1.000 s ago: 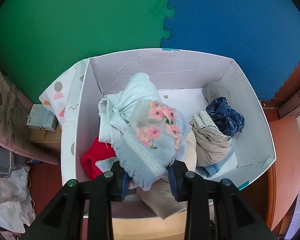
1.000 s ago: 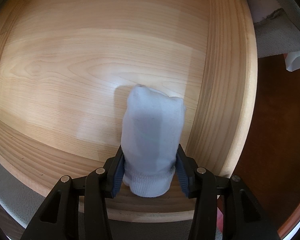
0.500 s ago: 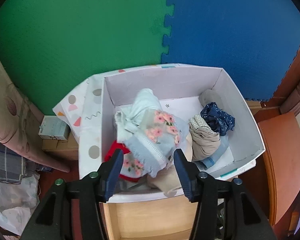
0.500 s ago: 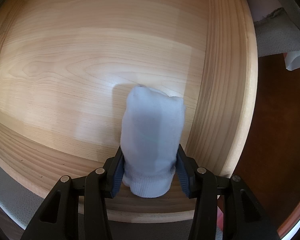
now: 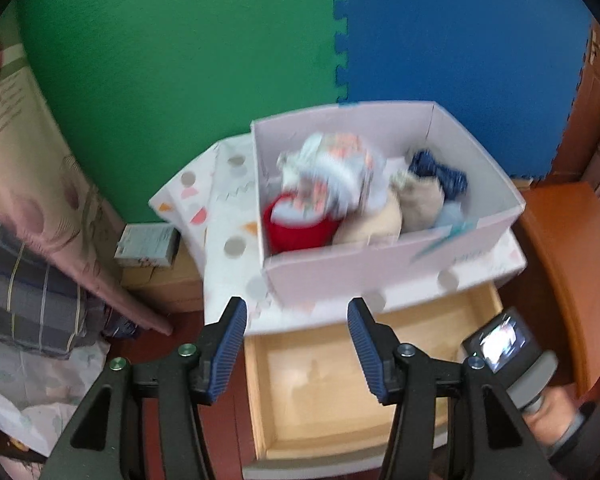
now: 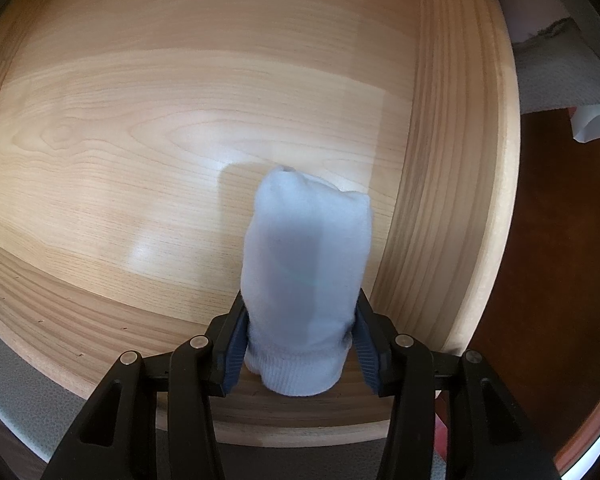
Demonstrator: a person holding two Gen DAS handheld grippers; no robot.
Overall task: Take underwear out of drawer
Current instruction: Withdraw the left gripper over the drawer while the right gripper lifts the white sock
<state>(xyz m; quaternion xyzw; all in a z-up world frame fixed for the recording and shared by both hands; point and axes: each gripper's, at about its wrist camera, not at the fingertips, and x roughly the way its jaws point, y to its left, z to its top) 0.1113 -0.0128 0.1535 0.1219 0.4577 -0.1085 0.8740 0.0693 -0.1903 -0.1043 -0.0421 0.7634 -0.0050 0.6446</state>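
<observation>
The right gripper [image 6: 300, 340] is clenched on a pale blue rolled piece of underwear [image 6: 306, 276] above the bare wooden floor of the open drawer [image 6: 140, 140], close to its right wall. The left gripper [image 5: 296, 344] hangs with its jaws apart and nothing between them, having just opened. Beyond it, a white box [image 5: 340, 268] heaped with folded garments [image 5: 328, 184] sits past the drawer, before green and blue foam mats [image 5: 340, 40].

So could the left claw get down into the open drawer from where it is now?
Probably yes. The left claw is open with nothing between its pads, and the drawer lies open just below it. The right claw, shut on a pale blue garment, occupies only the right side.
</observation>
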